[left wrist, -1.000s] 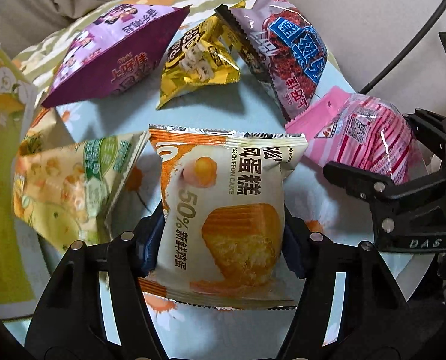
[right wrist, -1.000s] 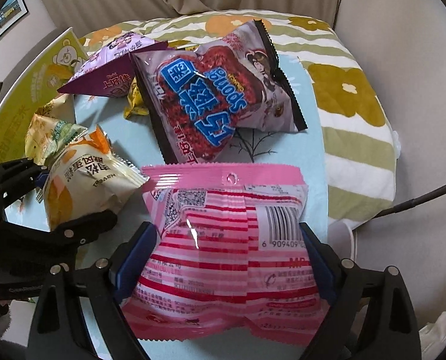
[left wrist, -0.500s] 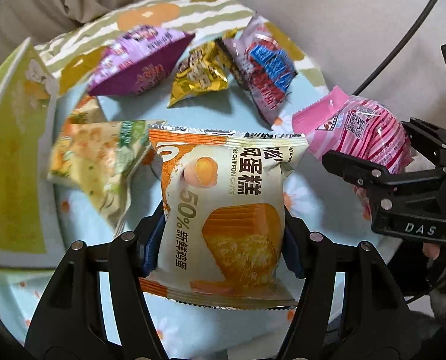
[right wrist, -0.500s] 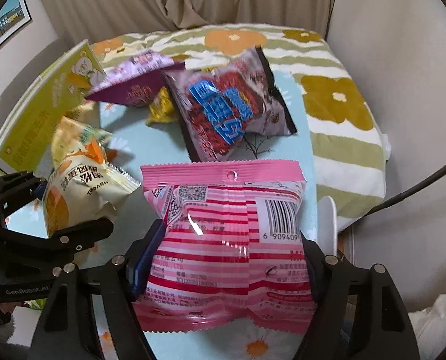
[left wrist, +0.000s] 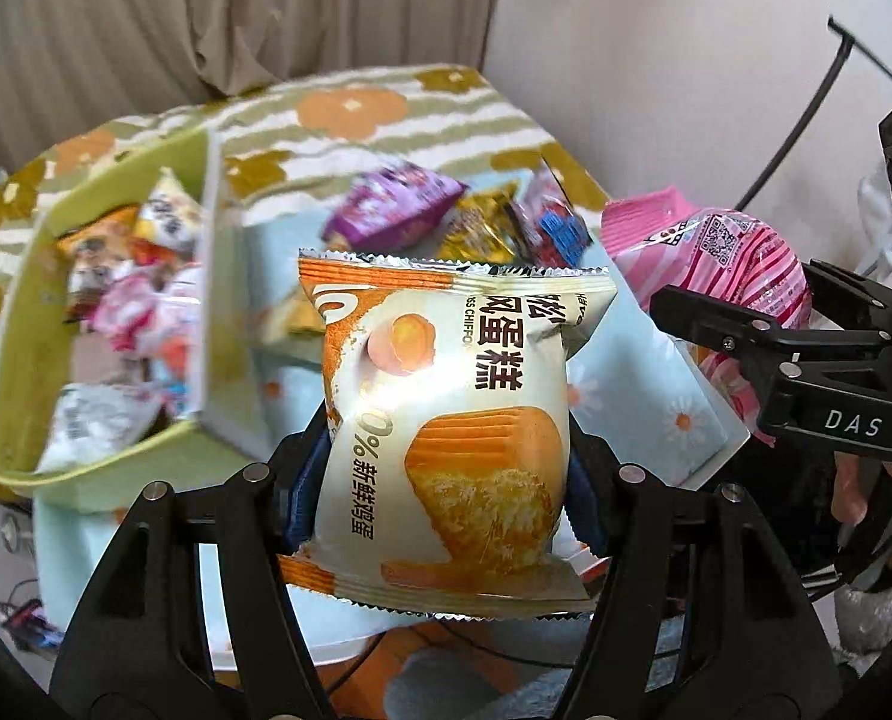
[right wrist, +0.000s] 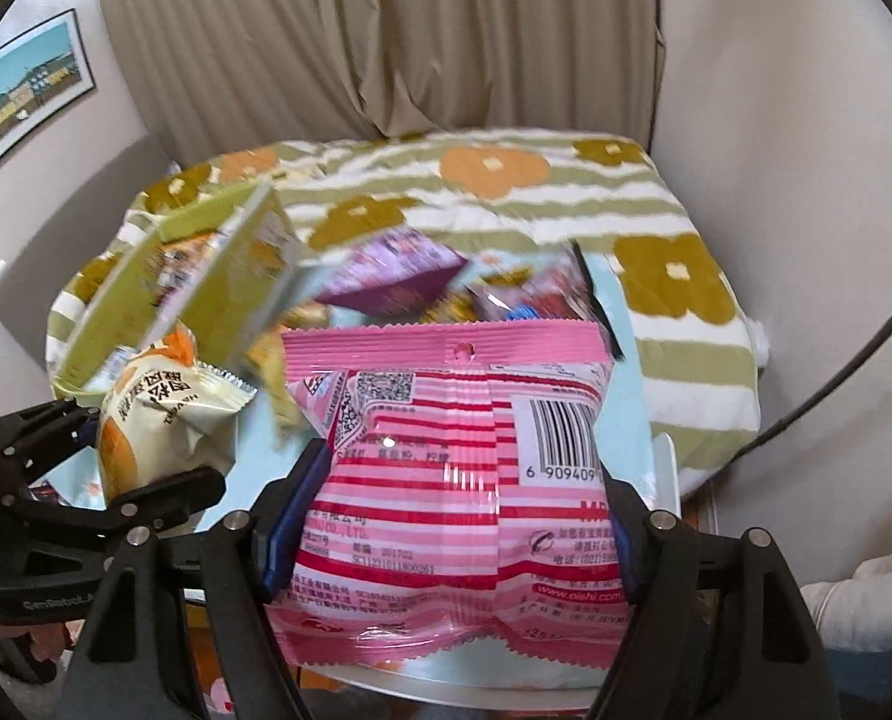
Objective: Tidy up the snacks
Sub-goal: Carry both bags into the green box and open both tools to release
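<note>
Pinching from both sides, the left gripper (left wrist: pixel 443 480) is holding a chiffon cake packet (left wrist: pixel 446 420) upright, its blue pads (left wrist: pixel 302 501) pressing into the wrapper's lower half so the foil is creasing inward. Partly closed around the packet's width, the fingers are keeping it lifted clear of the light blue daisy-print table (left wrist: pixel 679 414).

Squeezing likewise, the right gripper (right wrist: pixel 446 516) is clamping a pink striped snack bag (right wrist: pixel 463 468), barcode side facing the camera, with its pads (right wrist: pixel 284 516) biting into the bag's edges and the bag raised off the surface.

Lying beyond both held packs on the table are a purple snack bag (left wrist: pixel 392 210), a gold-wrapped snack (left wrist: pixel 475 228) and a dark red snack bag with blue lettering (left wrist: pixel 556 228), all blurred. Standing to the left is a green box (left wrist: pixel 32 324) holding assorted snack packets (left wrist: pixel 140 312). Behind the table, a floral striped blanket (right wrist: pixel 505 192) is lying in front of a beige curtain (right wrist: pixel 386 30).
</note>
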`<control>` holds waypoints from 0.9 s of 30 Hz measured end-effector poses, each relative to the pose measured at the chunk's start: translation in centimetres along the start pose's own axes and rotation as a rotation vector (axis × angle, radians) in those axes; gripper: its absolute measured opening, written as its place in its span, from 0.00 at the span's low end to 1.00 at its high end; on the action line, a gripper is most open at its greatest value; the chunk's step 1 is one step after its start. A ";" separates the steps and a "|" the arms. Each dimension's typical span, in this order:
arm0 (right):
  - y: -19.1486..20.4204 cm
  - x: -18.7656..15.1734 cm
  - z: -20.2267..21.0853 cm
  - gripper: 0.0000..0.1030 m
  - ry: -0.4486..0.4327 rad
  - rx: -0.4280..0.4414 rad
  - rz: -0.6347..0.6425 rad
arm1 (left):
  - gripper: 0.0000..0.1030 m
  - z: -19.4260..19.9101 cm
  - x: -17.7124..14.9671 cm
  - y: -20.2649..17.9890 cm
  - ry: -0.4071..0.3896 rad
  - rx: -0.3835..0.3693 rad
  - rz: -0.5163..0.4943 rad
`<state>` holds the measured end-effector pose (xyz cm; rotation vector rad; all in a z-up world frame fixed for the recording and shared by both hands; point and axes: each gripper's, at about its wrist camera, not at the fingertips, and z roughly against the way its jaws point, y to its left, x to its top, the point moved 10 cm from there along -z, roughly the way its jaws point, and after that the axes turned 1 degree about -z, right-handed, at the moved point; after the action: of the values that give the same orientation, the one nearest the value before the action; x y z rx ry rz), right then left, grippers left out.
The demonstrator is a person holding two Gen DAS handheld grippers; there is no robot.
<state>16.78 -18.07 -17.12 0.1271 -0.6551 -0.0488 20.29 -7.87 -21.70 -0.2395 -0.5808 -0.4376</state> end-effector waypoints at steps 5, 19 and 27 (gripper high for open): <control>4.7 1.8 1.4 0.71 -0.045 0.030 0.026 | 0.60 3.7 -0.7 3.8 -0.047 0.033 0.034; 16.3 5.4 0.6 0.71 -0.094 0.111 0.081 | 0.60 9.1 -0.9 18.1 -0.120 0.148 0.154; 21.2 8.4 -3.1 0.71 -0.057 0.163 0.099 | 0.60 7.9 1.0 25.6 -0.112 0.188 0.262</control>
<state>25.42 2.56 -11.69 0.2505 -0.7212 0.0971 29.15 16.97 -17.17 -0.1575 -0.6854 -0.1151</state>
